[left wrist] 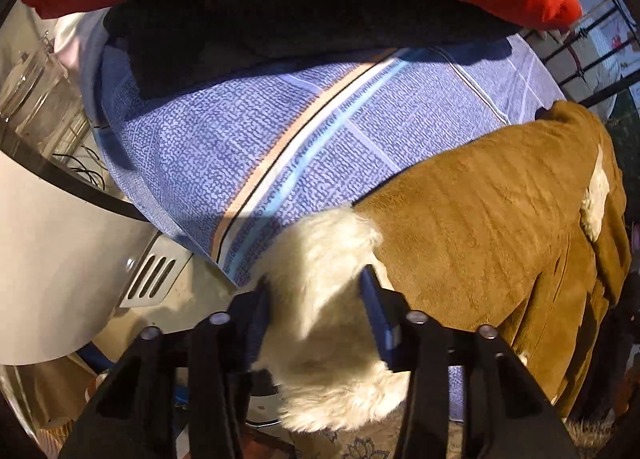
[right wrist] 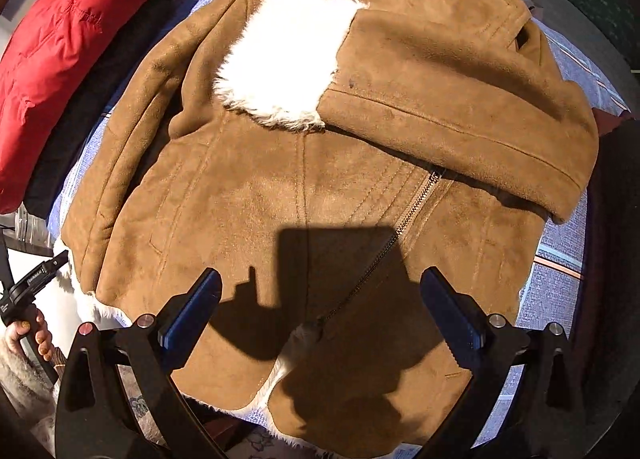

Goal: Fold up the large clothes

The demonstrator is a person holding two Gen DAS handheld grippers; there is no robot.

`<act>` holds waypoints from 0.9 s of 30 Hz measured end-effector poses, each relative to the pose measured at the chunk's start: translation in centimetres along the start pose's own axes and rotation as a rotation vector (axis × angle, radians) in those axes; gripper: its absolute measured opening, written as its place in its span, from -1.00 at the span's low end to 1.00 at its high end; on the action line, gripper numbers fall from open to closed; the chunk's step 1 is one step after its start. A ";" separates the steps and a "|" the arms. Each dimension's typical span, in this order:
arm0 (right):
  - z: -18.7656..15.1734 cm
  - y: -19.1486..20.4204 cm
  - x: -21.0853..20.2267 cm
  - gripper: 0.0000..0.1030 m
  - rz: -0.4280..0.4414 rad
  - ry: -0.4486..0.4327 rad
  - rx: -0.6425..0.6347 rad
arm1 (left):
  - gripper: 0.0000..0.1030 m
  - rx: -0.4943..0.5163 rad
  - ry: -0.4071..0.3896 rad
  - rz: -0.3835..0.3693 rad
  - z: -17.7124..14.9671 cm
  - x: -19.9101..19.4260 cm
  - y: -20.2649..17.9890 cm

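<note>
A brown suede jacket with white fleece lining lies front up on a blue patterned sheet. One sleeve is folded across the chest, its white fur cuff showing. In the left wrist view the jacket lies to the right. My left gripper is shut on a white fur cuff at the sheet's edge. My right gripper is open and empty, hovering above the jacket's lower front near the zipper.
A red padded garment and a black one lie along the far side of the sheet. A white appliance and glass jars stand left. A metal railing runs behind. The left gripper's handle shows at the left.
</note>
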State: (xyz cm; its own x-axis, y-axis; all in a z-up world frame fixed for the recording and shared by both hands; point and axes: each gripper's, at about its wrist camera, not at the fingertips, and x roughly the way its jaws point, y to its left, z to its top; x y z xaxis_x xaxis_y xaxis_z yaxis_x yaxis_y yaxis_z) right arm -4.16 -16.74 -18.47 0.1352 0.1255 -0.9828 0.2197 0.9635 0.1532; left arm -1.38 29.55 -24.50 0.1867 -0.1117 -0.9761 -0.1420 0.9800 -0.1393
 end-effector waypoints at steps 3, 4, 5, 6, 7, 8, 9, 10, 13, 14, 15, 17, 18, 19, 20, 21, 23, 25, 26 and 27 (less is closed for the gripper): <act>0.0 -0.5 0.0 0.91 -0.004 -0.001 0.029 | -0.79 0.039 0.019 0.005 -0.7 -0.8 -0.7; 0.0 -0.7 0.1 0.91 -0.002 0.001 0.039 | -0.82 0.042 0.026 -0.015 -0.8 -1.3 -0.8; 0.0 -0.8 0.3 0.91 0.000 0.005 0.050 | -0.84 0.044 0.029 -0.031 -0.8 -2.1 -0.9; 0.0 -1.1 0.5 0.91 0.002 0.011 0.063 | -0.84 0.043 0.024 -0.047 -0.6 -3.0 -1.0; 0.0 -1.2 0.6 0.91 0.005 0.016 0.074 | -0.85 0.040 0.011 -0.063 -0.3 -4.1 -0.9; 0.0 -1.4 0.7 0.91 0.011 0.019 0.083 | -0.86 0.036 -0.014 -0.079 0.2 -5.7 -1.1; 0.1 -1.6 0.7 0.91 0.020 0.020 0.092 | -0.86 0.034 -0.042 -0.095 0.9 -7.2 -1.3; 0.3 -1.6 0.8 0.91 0.027 0.020 0.096 | -0.86 0.034 -0.080 -0.116 1.7 -9.1 -1.7; 0.7 -1.4 0.9 0.91 0.040 0.019 0.092 | -0.89 0.104 -0.248 -0.187 4.9 -16.9 -5.0; 0.8 -1.2 0.9 0.91 0.047 0.017 0.087 | -1.00 0.132 -0.306 -0.206 5.8 -19.5 -6.2; 1.0 -1.0 0.9 0.91 0.051 0.013 0.081 | -1.00 0.165 -0.373 -0.237 6.9 -22.8 -7.8; 1.2 -0.8 0.6 0.91 0.062 0.006 0.071 | -1.00 0.212 -0.538 -0.285 8.3 -28.8 -10.1; 1.4 -0.6 0.5 0.91 0.068 0.001 0.069 | -1.00 0.235 -0.600 -0.299 8.9 -31.2 -11.0; 1.4 -0.6 0.2 0.91 0.078 -0.007 0.069 | -1.00 0.254 -0.631 -0.300 9.6 -32.9 -11.8; 1.5 -0.6 -0.1 0.91 0.091 -0.014 0.069 | -1.00 0.266 -0.653 -0.285 10.1 -34.0 -12.3; 1.6 -0.5 -0.2 0.91 0.105 -0.017 0.066 | -1.00 0.288 -0.668 -0.256 10.6 -34.8 -13.1; 1.8 -0.1 -0.4 0.91 0.122 -0.025 0.042 | -1.00 0.314 -0.657 -0.230 11.2 -34.7 -14.0; 1.9 0.2 -0.7 0.91 0.119 -0.037 0.011 | -1.00 0.297 -0.594 -0.217 11.8 -32.9 -14.2; 1.9 0.3 -0.8 0.91 0.118 -0.040 0.003 | -0.98 0.276 -0.552 -0.226 12.0 -31.5 -13.9; 1.8 0.2 -0.8 0.91 0.119 -0.041 0.001 | -0.93 0.246 -0.520 -0.214 11.9 -30.2 -13.1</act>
State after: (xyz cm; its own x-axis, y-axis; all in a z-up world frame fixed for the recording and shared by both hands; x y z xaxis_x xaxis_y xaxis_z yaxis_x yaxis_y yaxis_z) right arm -2.44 -17.06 -17.41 0.1996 0.2296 -0.9526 0.2009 0.9419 0.2691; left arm 6.37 21.99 8.77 0.6452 -0.2759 -0.7124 0.1678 0.9609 -0.2202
